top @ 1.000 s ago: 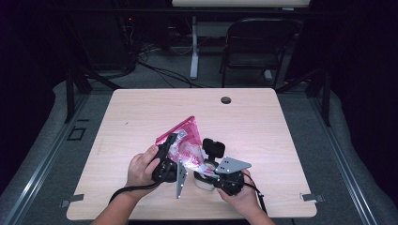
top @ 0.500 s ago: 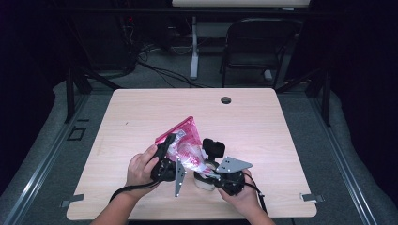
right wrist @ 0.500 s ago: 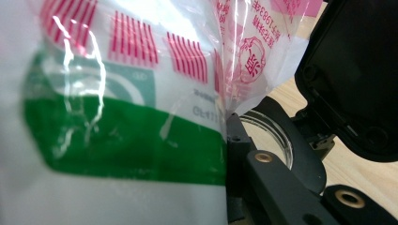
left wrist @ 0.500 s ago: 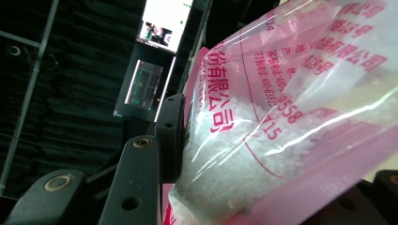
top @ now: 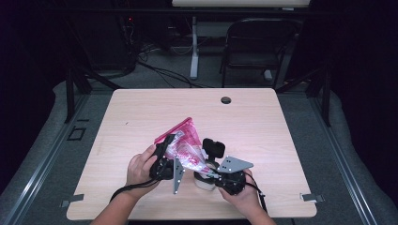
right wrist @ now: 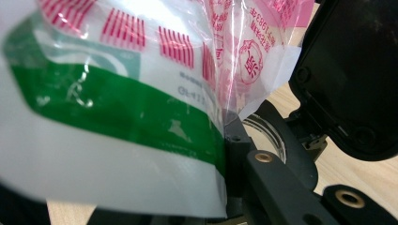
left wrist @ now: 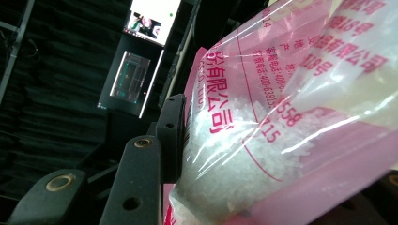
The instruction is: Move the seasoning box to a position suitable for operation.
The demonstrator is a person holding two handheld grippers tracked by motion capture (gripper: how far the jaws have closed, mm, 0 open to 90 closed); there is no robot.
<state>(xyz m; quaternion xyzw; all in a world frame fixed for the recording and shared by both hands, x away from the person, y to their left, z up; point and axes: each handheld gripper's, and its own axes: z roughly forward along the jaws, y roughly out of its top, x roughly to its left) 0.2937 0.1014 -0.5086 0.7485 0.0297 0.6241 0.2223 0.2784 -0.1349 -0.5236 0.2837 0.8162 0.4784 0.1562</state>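
Left tongs (top: 170,149) clamp pink bag of white grains (top: 184,146), right tongs (top: 210,174) pinch its lower corner, bag tilted over white cup (top: 203,182) on surface (top: 263,131)

I see a light wood counter (top: 141,117) with a round cable hole (top: 225,100) near its far edge. Grey carpet floor (top: 47,154) around it, metal rails (top: 28,187) along both sides. Beyond the far edge stands a dark folding chair (top: 256,47), beside it a white desk leg (top: 194,51) with loose cables (top: 155,63) on the floor. Room is dark, black walls. A lit screen (left wrist: 152,18) glows high up in the left gripper view.
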